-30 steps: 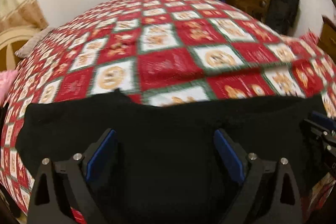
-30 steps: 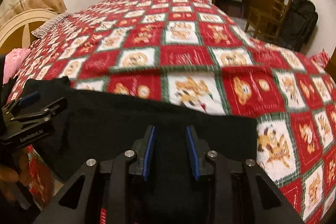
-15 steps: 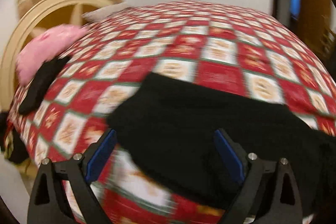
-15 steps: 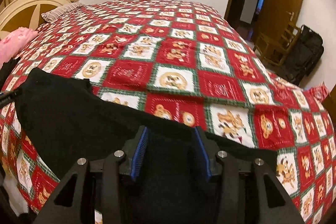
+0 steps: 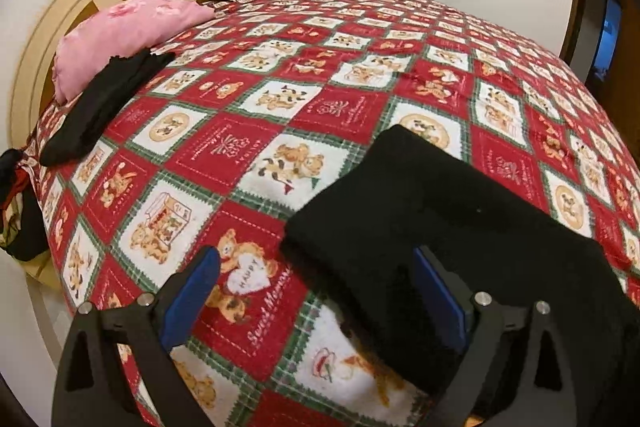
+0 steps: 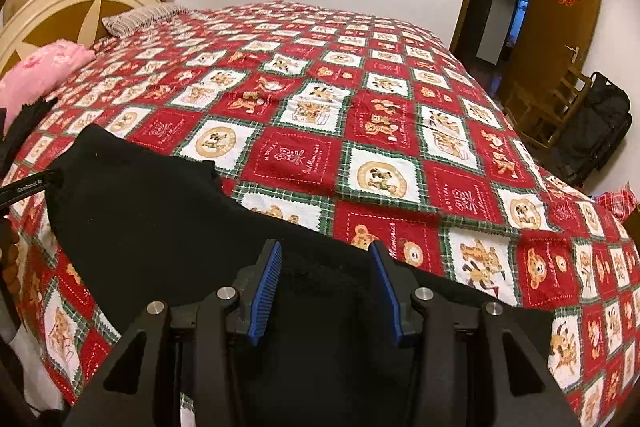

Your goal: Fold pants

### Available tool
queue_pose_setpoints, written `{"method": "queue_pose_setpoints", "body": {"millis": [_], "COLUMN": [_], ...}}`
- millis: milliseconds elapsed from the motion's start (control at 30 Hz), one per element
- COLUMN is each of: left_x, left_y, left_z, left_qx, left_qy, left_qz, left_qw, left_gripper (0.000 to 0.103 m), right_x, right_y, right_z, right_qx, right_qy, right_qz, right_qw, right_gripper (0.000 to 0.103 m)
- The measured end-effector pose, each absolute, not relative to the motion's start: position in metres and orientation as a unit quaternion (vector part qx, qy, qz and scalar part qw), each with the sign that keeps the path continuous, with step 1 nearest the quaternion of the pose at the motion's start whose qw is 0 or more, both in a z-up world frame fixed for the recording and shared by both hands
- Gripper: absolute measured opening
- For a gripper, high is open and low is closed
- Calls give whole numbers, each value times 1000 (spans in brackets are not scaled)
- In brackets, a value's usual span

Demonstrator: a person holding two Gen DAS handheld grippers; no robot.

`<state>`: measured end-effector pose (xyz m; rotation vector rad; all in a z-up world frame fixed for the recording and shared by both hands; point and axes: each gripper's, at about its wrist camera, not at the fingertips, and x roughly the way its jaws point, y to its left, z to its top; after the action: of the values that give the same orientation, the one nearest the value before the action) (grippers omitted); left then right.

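In the right wrist view, the right gripper [image 6: 326,285] sat low in the frame, jaws having just opened partway, black pants [image 6: 160,211] beneath them but unpinched. The cloth's long axis ran from there toward the left edge. In the left wrist view, the left gripper [image 5: 316,291] gaped wide at the pants' end, lower right, over the quilt [image 5: 360,75].
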<state>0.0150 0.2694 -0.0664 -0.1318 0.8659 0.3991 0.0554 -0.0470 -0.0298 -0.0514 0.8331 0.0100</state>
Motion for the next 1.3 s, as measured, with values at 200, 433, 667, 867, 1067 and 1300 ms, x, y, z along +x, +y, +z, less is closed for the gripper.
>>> {"method": "queue_pose_setpoints", "body": {"millis": [200,433,667,867,1067,1300], "left_x": [14,33,35,38,40,31], "left_y": [294,284,272,261,254,246], "left_z": [-76,-87,-84,-81,-75,-57], "left_qx": [-165,-165,-144,-147,-142,-129], "left_qy": [409,407,405,405,408,391], "left_qz": [166,163,167,138,135,135], "left_qw": [882,883,887,892,891,901], "left_gripper": [98,98,72,29,23,22], "right_x": [50,44,41,33,18,-9], "right_y": [-60,-60,-67,-77,-106,-158], "right_z": [-31,-27,-25,-23,-21,-18], "right_qx": [21,27,46,63,103,181], "right_qy": [412,407,405,402,395,364], "right_qz": [5,9,7,-1,-23,-69], "right_qw": [911,913,913,914,913,911], "right_gripper": [47,47,47,47,47,47]}}
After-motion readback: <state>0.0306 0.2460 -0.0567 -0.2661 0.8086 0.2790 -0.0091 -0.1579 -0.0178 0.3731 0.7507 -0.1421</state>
